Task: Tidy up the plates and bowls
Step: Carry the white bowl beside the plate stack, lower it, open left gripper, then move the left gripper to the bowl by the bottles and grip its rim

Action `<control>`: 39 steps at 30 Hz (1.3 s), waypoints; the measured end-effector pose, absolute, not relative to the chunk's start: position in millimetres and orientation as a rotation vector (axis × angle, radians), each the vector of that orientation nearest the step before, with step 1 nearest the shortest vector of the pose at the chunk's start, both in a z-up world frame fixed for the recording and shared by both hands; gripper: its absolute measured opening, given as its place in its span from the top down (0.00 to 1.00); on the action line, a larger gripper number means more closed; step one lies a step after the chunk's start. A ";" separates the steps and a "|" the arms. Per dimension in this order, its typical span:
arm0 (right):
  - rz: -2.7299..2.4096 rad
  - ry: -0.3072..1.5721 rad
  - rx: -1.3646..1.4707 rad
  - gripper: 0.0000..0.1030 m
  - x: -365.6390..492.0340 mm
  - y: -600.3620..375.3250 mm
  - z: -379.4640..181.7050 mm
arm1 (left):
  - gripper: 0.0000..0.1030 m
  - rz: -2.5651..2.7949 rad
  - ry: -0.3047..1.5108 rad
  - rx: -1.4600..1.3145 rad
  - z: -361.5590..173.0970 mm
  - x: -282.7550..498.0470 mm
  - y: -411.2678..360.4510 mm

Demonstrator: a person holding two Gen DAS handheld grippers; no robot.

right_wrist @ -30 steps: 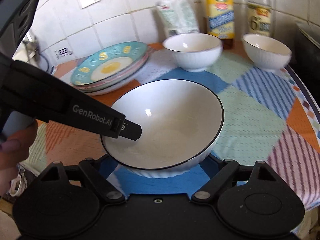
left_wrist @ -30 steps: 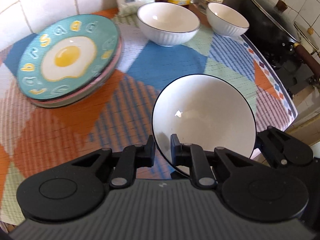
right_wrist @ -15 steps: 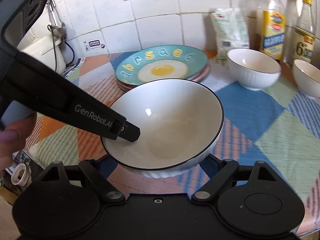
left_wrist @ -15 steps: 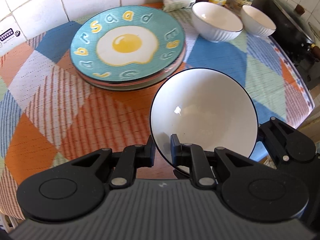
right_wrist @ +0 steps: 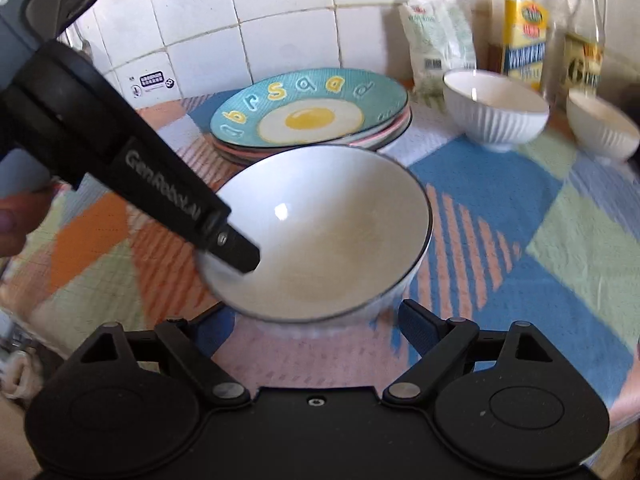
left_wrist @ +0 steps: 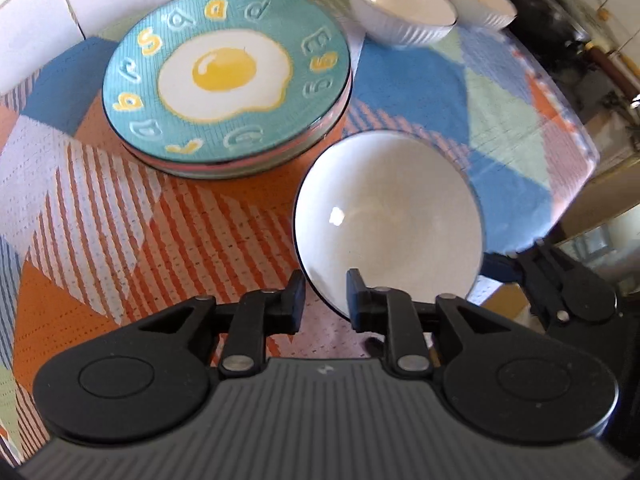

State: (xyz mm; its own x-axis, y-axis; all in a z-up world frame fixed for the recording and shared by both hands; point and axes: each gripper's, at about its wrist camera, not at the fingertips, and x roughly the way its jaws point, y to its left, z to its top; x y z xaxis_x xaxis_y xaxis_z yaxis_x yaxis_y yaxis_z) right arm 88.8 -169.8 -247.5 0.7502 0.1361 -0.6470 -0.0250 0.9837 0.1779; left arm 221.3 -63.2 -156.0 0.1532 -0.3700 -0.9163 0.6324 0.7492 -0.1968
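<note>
Jaws of your left gripper (left_wrist: pixel 323 292) are opening, and the rim of the large white bowl (left_wrist: pixel 388 216) is between its two fingers: one finger is outside the rim and one inside. A small gap shows at the rim, so the pads do not seem to press on it. Your right gripper (right_wrist: pixel 312 322) has its jaws wide, one on each side of the same bowl near its foot; you cannot tell from the blurred picture if the pads touch it. The bowl is just above or on the surface (left_wrist: pixel 120 220), near its front edge.

Behind the bowl, close to it, is the stack of plates (left_wrist: pixel 226 76), with a teal plate with a fried egg picture on top. Further back and to the right stand two small white bowls (left_wrist: pixel 404 4), side by side. By the tiled wall (right_wrist: pixel 280 20) you see a white bag (right_wrist: pixel 436 40) and two bottles (right_wrist: pixel 524 36). The surface has a cloth of orange, blue and green pattern.
</note>
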 end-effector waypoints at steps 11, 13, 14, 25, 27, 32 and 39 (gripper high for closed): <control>-0.142 0.513 0.222 0.11 30.2 -184.0 -200.1 | 0.61 -0.823 1.090 0.250 -94.9 225.2 -44.2; -0.174 0.468 0.214 0.11 22.1 -184.6 -190.8 | 0.60 -0.844 1.065 0.263 -87.0 226.2 -45.1; -0.190 0.440 0.206 0.11 18.2 -183.9 -186.7 | 0.60 -0.863 1.048 0.264 -83.2 225.9 -44.9; -0.310 0.251 0.127 0.12 8.9 -198.5 -156.2 | 0.53 -0.948 0.968 0.333 -62.7 223.4 -60.0; -0.302 0.263 0.122 0.12 14.4 -206.1 -153.3 | 0.51 -0.944 0.967 0.329 -61.2 226.7 -66.0; -0.289 0.292 0.135 0.13 30.5 -231.2 -149.0 | 0.50 -0.902 0.971 0.321 -60.9 240.7 -89.5; -0.204 0.352 0.196 0.15 76.5 -279.3 -149.6 | 0.49 -0.770 0.966 0.258 -61.2 268.6 -125.2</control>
State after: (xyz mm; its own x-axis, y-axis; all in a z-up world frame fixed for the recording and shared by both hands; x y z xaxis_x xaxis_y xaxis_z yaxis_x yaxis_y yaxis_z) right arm 76.5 -279.3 -149.6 0.9186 -0.1629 -0.3602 0.2309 0.9606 0.1545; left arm 268.6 -125.2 -61.2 0.3330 -0.4728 -0.8158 0.6904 0.7116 -0.1305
